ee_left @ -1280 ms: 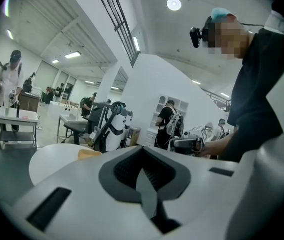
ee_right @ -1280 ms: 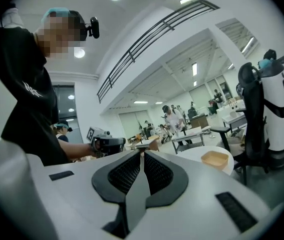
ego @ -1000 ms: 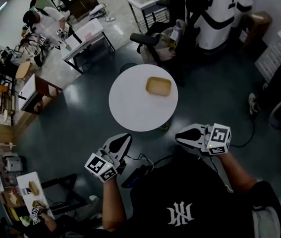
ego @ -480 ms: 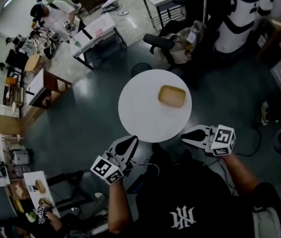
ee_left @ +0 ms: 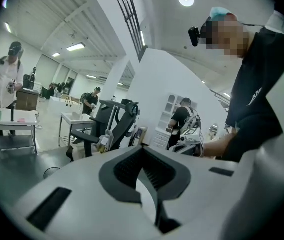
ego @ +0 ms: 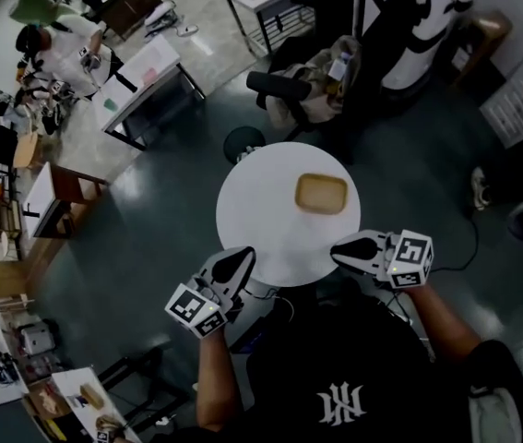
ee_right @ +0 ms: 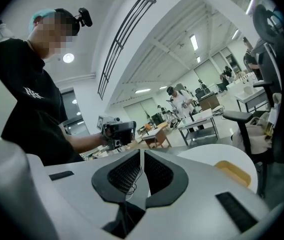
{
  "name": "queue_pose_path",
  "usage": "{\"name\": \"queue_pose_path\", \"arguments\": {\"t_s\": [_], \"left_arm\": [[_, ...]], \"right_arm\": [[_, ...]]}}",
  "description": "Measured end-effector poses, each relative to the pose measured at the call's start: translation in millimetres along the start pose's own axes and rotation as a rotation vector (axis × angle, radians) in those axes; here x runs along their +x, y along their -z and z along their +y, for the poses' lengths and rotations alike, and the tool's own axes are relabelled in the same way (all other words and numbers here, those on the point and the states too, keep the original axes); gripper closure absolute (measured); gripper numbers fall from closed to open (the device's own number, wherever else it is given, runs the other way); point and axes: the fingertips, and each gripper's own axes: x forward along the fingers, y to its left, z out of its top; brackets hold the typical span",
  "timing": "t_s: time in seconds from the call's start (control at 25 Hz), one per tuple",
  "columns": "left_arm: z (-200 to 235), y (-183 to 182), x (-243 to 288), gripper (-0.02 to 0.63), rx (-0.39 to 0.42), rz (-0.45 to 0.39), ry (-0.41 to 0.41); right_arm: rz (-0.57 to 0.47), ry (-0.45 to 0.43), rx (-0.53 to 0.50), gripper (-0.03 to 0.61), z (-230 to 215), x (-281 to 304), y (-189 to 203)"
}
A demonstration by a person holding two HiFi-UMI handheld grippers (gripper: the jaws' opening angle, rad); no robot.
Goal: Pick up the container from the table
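Now both of my tools sit closer to the round white table [ego: 252, 201] than a second ago, when they hung short of its near rim. The left gripper [ego: 241, 257] has its tips at the near-left edge of the table. The right gripper [ego: 338, 246] reaches over the near-right edge.

Both pairs of jaws are pressed together with nothing between them. The left gripper view shows only a thin seam between the ribbed pads, and the right gripper view shows the same.

My forearms come out from my black shirt [ego: 335, 377], the left one angled far-right and the right one pointing left. The two marker cubes face up.

Farther in, the container [ego: 321, 193] lies right of the table's middle, well apart from both tools. It is a shallow tan tray with rounded corners, and it looks empty. It has not shifted on the tabletop.

Beyond the far rim stands a black office chair [ego: 279, 89].
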Motion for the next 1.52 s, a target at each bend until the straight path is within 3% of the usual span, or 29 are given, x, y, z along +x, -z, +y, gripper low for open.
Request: {"name": "queue_pose_path", "arguments": {"t_s": [0.28, 0.48, 0.6, 0.84, 1.12, 1.52], "left_arm": [[52.2, -15.9, 16.7, 0.611, 0.003, 0.031, 0.155], [71.7, -2.4, 36.2, 0.611, 0.011, 0.075, 0.263], [80.9, -3.4, 44.9, 0.611, -0.016, 0.079, 0.322], [90.6, 7.6, 69.3, 0.611, -0.038, 0.139, 0.376], [92.4, 35.4, 111.5, 0.611, -0.09, 0.203, 0.381], [121.6, 101.8, 168.9, 0.611, -0.202, 0.41, 0.275]], "right_arm": [[-0.074, 0.153, 0.065, 0.529, -22.9, 29.9, -16.8], [-0.236, 0.348, 0.276, 0.529, -56.5, 27.3, -6.6], [-0.304, 0.462, 0.327, 0.529, -69.5, 17.0, -10.1], [-0.379, 0.548, 0.372, 0.529, -83.0, -9.5, -13.0], [-0.413, 0.559, 0.426, 0.529, -114.3, -34.0, 0.9], [-0.351, 0.588, 0.486, 0.517, -204.9, -53.8, 27.2]]}}
